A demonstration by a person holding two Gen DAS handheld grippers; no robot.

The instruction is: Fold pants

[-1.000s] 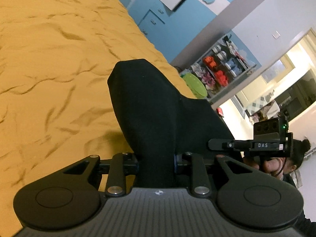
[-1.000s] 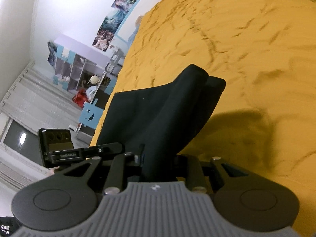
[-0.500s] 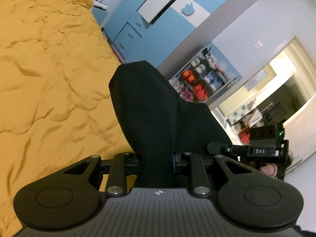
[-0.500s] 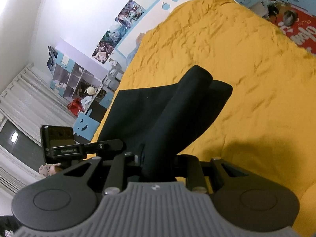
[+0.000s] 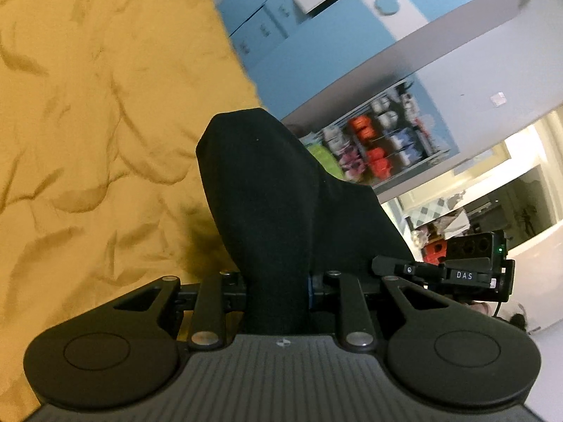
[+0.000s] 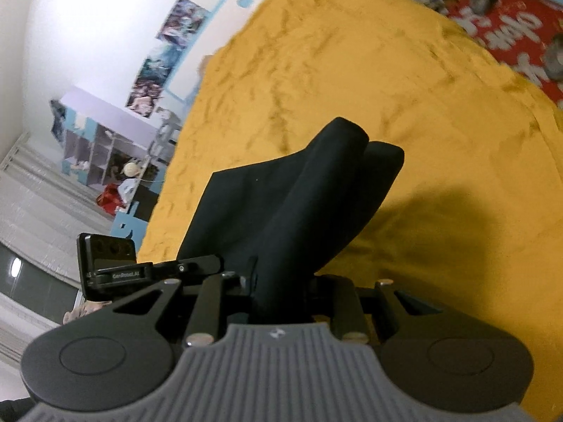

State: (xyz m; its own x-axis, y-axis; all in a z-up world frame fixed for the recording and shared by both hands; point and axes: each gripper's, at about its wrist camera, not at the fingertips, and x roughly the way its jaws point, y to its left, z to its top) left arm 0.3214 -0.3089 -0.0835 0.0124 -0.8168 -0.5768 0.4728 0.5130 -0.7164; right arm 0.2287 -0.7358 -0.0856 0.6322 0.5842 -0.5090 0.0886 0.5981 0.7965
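The black pants (image 5: pixel 267 204) hang stretched between my two grippers above the yellow bedspread (image 5: pixel 88 123). My left gripper (image 5: pixel 278 292) is shut on one edge of the pants; the fabric bulges up out of its jaws. My right gripper (image 6: pixel 283 292) is shut on the other edge of the pants (image 6: pixel 292 204), which fold in two rolls in front of it. The right gripper's body (image 5: pixel 457 270) shows at the right of the left wrist view, and the left gripper's body (image 6: pixel 116 267) at the left of the right wrist view.
The yellow bedspread (image 6: pixel 387 88) fills the space below. A blue and white wardrobe (image 5: pixel 334 17) and a shelf of toys (image 5: pixel 380 144) stand beyond the bed. A red rug (image 6: pixel 510 28) lies on the floor past the bed's far edge.
Both grippers have lifted and tilted with the pants held in them; the views swing up, showing more of the room and less of the bed. Both grips are unchanged.
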